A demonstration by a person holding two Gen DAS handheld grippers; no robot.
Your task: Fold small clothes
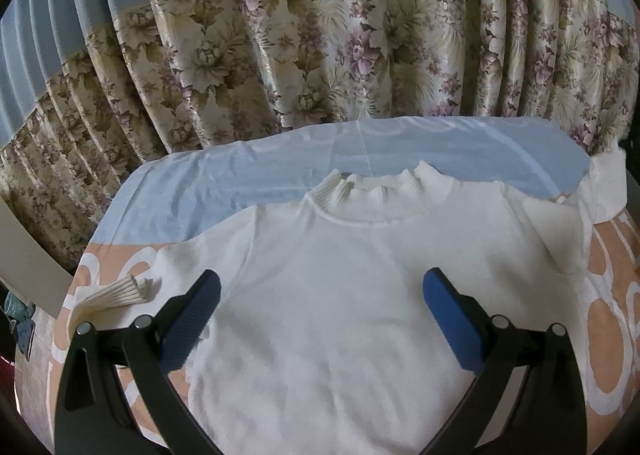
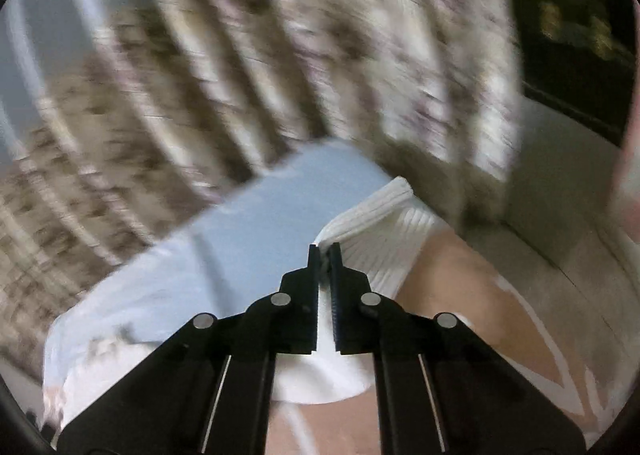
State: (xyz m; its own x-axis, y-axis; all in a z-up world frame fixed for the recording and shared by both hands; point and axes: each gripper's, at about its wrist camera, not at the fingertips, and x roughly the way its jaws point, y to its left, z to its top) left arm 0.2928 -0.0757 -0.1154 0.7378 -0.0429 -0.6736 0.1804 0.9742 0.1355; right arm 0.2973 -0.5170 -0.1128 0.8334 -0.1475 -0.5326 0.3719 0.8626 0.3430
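Gripping the ribbed right cuff (image 2: 380,223), our right gripper (image 2: 325,251) has its fingers clamped on it. Our left gripper (image 1: 320,295) hangs with fingers apart over the sweater (image 1: 340,255), whose collar points away.

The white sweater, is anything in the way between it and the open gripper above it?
Nothing visible is. The left hand-held gripper hangs open over the white sweater, with only bare knit between its blue pads. The right hand-held gripper is shut on the ribbed sleeve cuff.
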